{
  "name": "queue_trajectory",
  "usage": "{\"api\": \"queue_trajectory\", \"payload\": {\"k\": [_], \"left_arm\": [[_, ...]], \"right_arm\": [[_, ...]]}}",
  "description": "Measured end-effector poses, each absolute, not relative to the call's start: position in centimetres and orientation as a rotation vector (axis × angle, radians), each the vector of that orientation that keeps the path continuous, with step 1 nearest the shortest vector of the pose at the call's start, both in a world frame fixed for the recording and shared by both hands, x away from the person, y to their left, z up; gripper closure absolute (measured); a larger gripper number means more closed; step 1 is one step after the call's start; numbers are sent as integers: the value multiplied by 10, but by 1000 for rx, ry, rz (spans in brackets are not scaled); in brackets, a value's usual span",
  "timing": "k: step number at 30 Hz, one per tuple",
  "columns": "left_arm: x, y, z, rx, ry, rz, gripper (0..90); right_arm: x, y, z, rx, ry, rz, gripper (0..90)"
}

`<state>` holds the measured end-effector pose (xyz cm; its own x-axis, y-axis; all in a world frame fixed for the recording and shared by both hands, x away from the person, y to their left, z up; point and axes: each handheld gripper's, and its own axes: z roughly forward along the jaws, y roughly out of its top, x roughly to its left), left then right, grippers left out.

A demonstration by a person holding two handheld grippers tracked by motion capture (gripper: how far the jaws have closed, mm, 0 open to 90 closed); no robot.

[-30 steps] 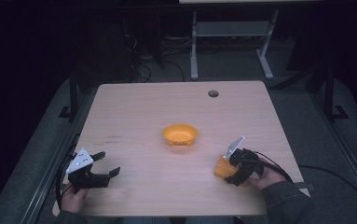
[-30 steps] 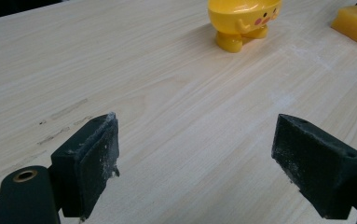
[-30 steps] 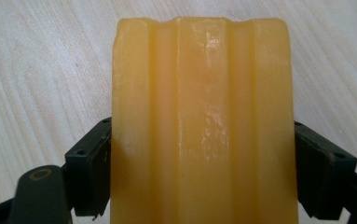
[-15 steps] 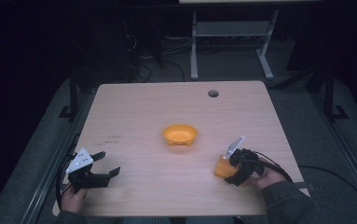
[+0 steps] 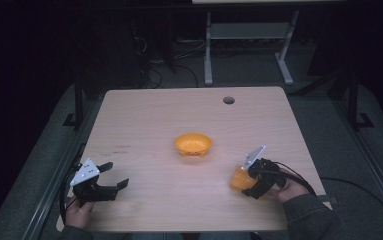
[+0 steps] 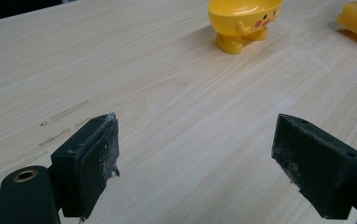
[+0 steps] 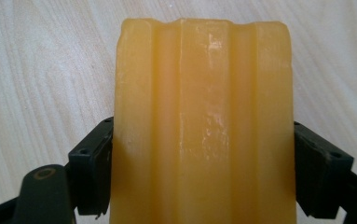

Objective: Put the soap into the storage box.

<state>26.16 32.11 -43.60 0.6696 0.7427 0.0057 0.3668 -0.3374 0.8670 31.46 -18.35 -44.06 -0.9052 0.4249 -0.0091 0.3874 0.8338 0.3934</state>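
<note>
No change: right gripper [image 5: 251, 184] fingers pinching orange block [image 7: 203, 126]; left gripper [image 5: 110, 179] fingers spread.

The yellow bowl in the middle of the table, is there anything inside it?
From the high view, the yellow bowl looks empty, with only its own yellow inside showing. The left gripper view looks at it from the side, so its near wall hides the bottom there.

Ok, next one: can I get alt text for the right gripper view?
A ridged yellow-orange block sits between the right gripper's two black jaws, which press its sides. It runs from the bottom edge up most of the picture. Pale wood table lies behind it.
</note>
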Motion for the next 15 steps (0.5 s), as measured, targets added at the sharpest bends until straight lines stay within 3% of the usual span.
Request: {"api": "queue_trajectory", "payload": {"k": [15], "left_arm": [[261,321,-436,1948,863,507,143]], "right_arm": [[322,-181,-424,611,2903,635,207]]}}
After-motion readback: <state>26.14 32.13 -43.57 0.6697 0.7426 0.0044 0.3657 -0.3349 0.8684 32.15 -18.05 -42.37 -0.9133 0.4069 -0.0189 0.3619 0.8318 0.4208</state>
